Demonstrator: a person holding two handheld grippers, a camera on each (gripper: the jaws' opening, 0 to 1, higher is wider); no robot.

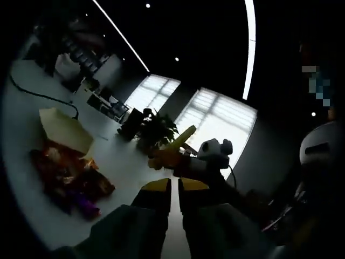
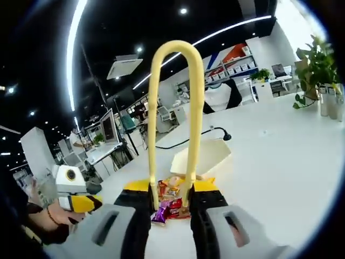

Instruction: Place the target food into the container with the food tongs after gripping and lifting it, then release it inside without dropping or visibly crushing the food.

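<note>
1. Overhead, the right gripper [image 2: 171, 202] has its jaws closed on the two arms of yellow tongs [image 2: 173, 118], with the loop end raised and the tips hidden below, presumably to squeeze them.
2. Snack packets [image 2: 170, 205] lie heaped on the white table [image 2: 280, 162], just beside an open cream box [image 2: 207, 154], the likely container. The pile sits well in from the table's edges.
3. The left gripper [image 1: 173, 186] holds nothing, its jaws nearly shut, and hangs above the table, probably waiting. The pile [image 1: 70, 181] is off to its side.
4. Nothing is lifted yet.
</note>
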